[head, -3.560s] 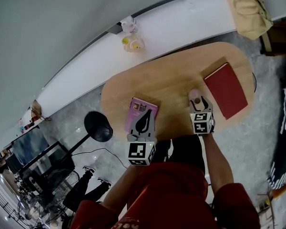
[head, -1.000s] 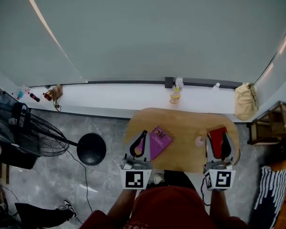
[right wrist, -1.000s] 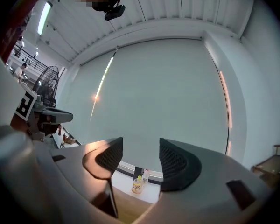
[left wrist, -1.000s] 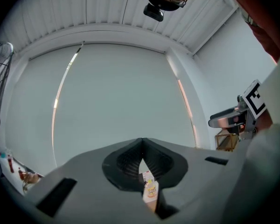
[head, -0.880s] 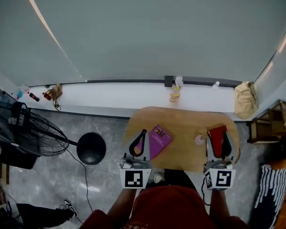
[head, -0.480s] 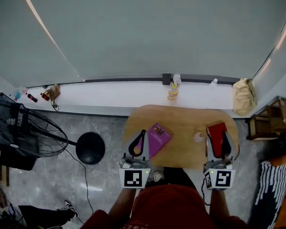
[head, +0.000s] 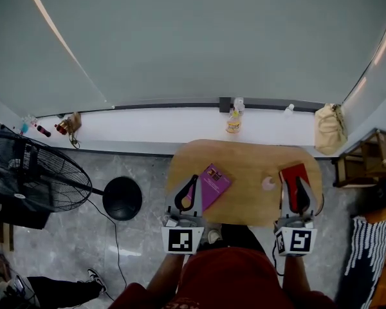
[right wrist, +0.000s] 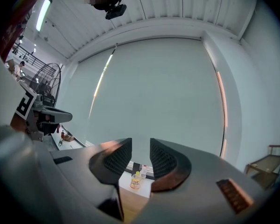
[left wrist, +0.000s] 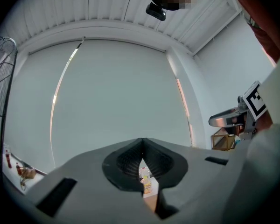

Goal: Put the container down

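Note:
The container (head: 269, 184), a small pale pink round pot, stands free on the oval wooden table (head: 244, 159), just left of my right gripper (head: 298, 182). That gripper hovers over a red book (head: 291, 174). Its jaws have just been closing, and a narrow gap with nothing in it still shows in the right gripper view (right wrist: 140, 148). My left gripper (head: 193, 180) sits at the table's near left edge beside a purple book (head: 213, 183). Its tips meet on nothing in the left gripper view (left wrist: 142, 141).
A white ledge (head: 180, 124) runs behind the table with a yellow bottle (head: 233, 126) and a clear one on it. A tan bag (head: 329, 129) lies at its right end. On the left floor are a fan (head: 38, 179) and a black round base (head: 122, 198).
The right gripper's jaws have narrowed over the red book. In the oldest frame that gripper was at the container, which now stands apart. Both hands have stayed put over the last second.

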Tool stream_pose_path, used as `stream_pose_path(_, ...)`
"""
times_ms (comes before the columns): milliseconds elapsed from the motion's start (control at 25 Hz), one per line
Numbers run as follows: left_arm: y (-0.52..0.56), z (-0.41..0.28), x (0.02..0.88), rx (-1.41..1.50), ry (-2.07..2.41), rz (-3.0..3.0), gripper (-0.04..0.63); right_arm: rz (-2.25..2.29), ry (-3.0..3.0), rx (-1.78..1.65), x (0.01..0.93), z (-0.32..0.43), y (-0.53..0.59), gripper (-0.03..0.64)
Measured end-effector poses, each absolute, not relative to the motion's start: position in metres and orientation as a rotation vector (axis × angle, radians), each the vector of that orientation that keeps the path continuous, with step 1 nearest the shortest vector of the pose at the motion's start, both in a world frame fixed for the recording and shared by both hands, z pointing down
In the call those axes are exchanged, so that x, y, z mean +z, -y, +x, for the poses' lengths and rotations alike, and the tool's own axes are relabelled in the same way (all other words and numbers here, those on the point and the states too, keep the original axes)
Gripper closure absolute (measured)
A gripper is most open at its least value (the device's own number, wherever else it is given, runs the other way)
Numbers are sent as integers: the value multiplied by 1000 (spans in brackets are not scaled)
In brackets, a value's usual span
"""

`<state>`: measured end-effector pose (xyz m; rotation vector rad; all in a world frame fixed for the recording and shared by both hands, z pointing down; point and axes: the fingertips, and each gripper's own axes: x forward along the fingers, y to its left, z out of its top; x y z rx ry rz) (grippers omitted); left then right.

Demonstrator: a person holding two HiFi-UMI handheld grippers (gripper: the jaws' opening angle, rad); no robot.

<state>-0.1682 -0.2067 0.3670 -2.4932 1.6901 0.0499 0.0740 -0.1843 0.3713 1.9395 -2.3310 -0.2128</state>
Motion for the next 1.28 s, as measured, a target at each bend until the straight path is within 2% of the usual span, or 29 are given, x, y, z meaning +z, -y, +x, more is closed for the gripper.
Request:
stream_pose_path(200,209,-165,368,49,-1684,-2505,589,1957,2320,-201,372,77,185,586)
stream_pose_path(320,209,-161,369,38,-1680,-2510,589,1960,2313,-200,373,80,185,616)
stream_pose_path(1280,204,-140,376,-2,-1656,-2537,589,1966,2303,-187,376,98,179,620)
